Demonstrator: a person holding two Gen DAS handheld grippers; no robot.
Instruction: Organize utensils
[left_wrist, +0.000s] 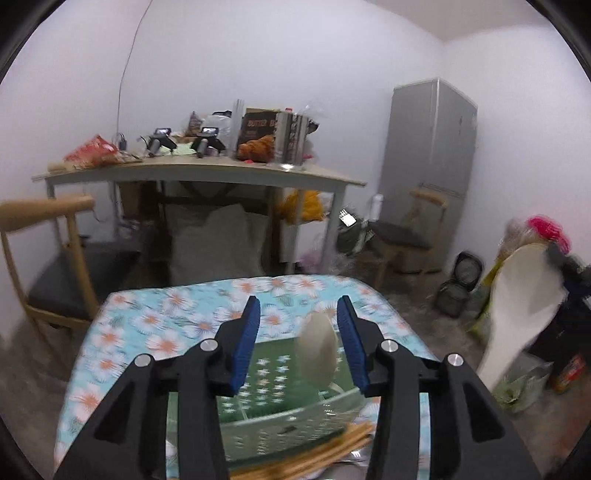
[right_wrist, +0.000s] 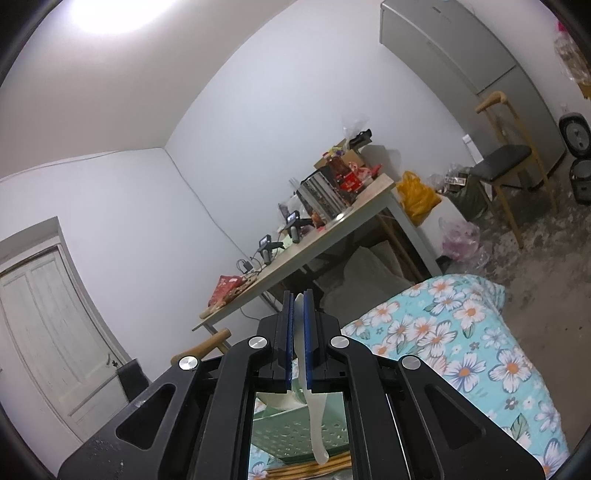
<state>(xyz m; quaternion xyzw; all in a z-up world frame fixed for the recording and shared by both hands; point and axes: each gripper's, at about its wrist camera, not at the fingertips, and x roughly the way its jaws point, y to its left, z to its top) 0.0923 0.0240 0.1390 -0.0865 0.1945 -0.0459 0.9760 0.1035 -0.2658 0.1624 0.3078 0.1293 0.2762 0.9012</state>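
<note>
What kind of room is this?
Probably a lived-in home room, kitchen-like: a grey fridge in the corner, a cluttered table with snack packets, wooden chairs, and a flowery tablecloth.

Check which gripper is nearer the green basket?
Left. The left gripper hangs open right over the green basket; the right gripper, shut on a white spoon, sits higher and off to its side.
</note>
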